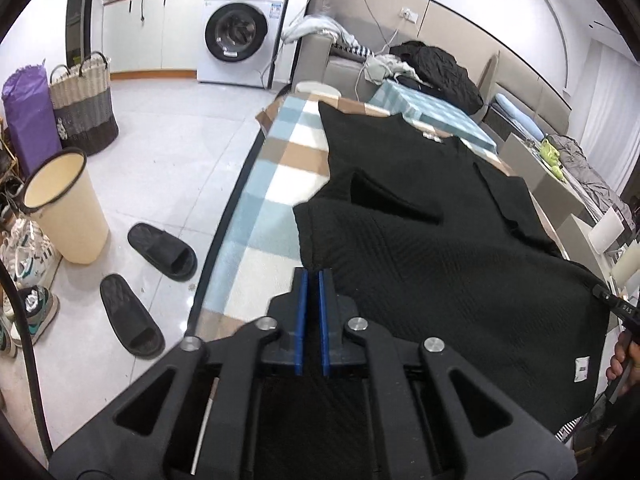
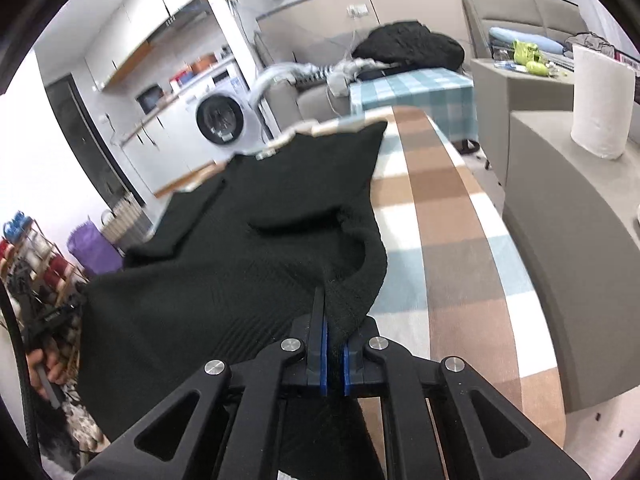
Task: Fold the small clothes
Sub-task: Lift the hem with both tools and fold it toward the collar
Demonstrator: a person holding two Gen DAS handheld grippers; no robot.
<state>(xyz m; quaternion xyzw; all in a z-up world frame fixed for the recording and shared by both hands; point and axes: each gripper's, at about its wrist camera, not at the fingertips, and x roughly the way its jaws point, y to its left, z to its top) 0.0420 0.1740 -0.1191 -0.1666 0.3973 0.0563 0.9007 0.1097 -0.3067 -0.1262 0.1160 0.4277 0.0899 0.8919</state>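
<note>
A black knit garment (image 1: 420,232) lies spread on a table under a checked blue, brown and white cloth (image 1: 272,200), with its near hem raised off the cloth. My left gripper (image 1: 313,280) is shut on the hem's left end; black fabric runs under its blue pads. In the right wrist view the same garment (image 2: 240,260) bunches up between the pads of my right gripper (image 2: 334,317), which is shut on the hem's right end. A white label (image 1: 582,368) shows near the lifted edge. A person's hand (image 1: 622,356) holds the right gripper at the frame edge.
Left of the table, on the floor, are two black slippers (image 1: 162,252), a cream bin (image 1: 64,208), a woven basket (image 1: 84,100) and a washing machine (image 1: 236,36). A grey unit (image 2: 560,220) with a paper roll (image 2: 600,100) stands close on the right. Bedding and a black jacket (image 1: 436,68) lie beyond.
</note>
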